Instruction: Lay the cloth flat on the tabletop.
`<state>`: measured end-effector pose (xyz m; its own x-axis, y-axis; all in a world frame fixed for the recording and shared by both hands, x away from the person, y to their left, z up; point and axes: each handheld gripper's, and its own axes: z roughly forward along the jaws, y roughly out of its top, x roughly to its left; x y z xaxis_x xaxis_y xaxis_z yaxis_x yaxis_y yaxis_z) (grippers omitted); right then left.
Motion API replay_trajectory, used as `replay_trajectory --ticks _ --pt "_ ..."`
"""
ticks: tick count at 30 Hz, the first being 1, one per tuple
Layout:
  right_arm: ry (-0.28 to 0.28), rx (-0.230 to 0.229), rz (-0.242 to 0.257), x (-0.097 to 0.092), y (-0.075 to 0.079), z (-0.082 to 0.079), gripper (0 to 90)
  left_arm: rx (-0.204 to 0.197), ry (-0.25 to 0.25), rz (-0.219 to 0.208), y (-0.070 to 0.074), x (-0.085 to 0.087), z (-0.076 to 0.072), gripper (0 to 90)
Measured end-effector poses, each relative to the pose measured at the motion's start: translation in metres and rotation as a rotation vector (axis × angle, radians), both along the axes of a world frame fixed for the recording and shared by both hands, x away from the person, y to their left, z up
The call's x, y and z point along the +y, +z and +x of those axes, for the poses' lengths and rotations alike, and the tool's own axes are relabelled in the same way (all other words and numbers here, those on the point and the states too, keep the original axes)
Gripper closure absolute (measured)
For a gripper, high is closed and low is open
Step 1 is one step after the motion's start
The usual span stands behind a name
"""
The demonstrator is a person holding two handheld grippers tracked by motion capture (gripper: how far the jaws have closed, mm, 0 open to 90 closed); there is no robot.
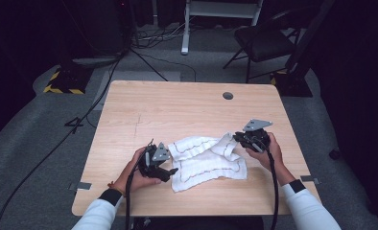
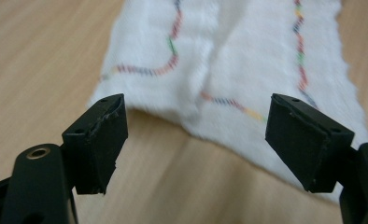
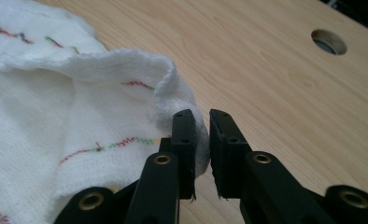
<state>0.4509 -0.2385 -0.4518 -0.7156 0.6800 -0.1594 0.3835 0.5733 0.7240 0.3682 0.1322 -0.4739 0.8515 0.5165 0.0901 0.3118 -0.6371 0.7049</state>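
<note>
Two grippers flank a white cloth (image 1: 207, 162) lying rumpled near the middle of a wooden bench (image 1: 177, 105), seen from the high view; the left gripper (image 1: 170, 171) sits at the cloth's left edge, the right gripper (image 1: 236, 138) at its raised right corner. A chair (image 1: 264, 40) stands beyond, half lost in darkness. From the left gripper view, the jaws stand wide above the bench, the cloth's wavy coloured stitching (image 2: 166, 65) blurred beyond them. From the right gripper view, the jaws stand narrow, a fold of cloth (image 3: 198, 140) between them; whether they pinch it is unclear. A hole (image 3: 329, 41) pierces the bench. No lettering is legible.
</note>
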Motion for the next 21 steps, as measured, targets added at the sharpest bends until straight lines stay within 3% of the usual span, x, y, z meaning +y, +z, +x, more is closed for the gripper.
replay_trajectory --ticks 2,4,6,10,11,15,18,21 --pt "-0.029 0.017 -0.021 -0.003 -0.005 0.005 73.0 -0.044 0.013 0.007 0.001 -0.009 0.012 21.4" --pt "-0.045 0.038 -0.008 -0.008 -0.009 0.009 68.0 -0.06 0.007 0.025 0.001 -0.015 0.019 22.2" --pt "-0.056 0.051 0.007 -0.011 -0.011 0.012 63.3 -0.059 -0.001 0.028 -0.001 -0.017 0.023 22.1" --pt "-0.024 0.074 0.037 -0.012 -0.012 0.013 56.2 -0.053 -0.023 0.032 -0.003 -0.018 0.03 26.0" --pt "0.017 0.079 0.071 -0.01 -0.012 0.011 54.0 -0.05 -0.042 0.034 -0.004 -0.018 0.03 28.9" --pt "0.06 0.087 0.088 -0.006 -0.012 0.009 47.8 -0.051 -0.048 0.039 -0.006 -0.019 0.031 30.8" --pt "0.035 0.086 0.07 -0.002 -0.017 0.012 47.3 -0.019 -0.053 0.024 -0.007 -0.021 0.038 36.3" --pt "0.017 0.102 0.043 0.004 -0.026 0.016 51.3 -0.022 -0.07 0.034 -0.009 -0.023 0.041 50.0"
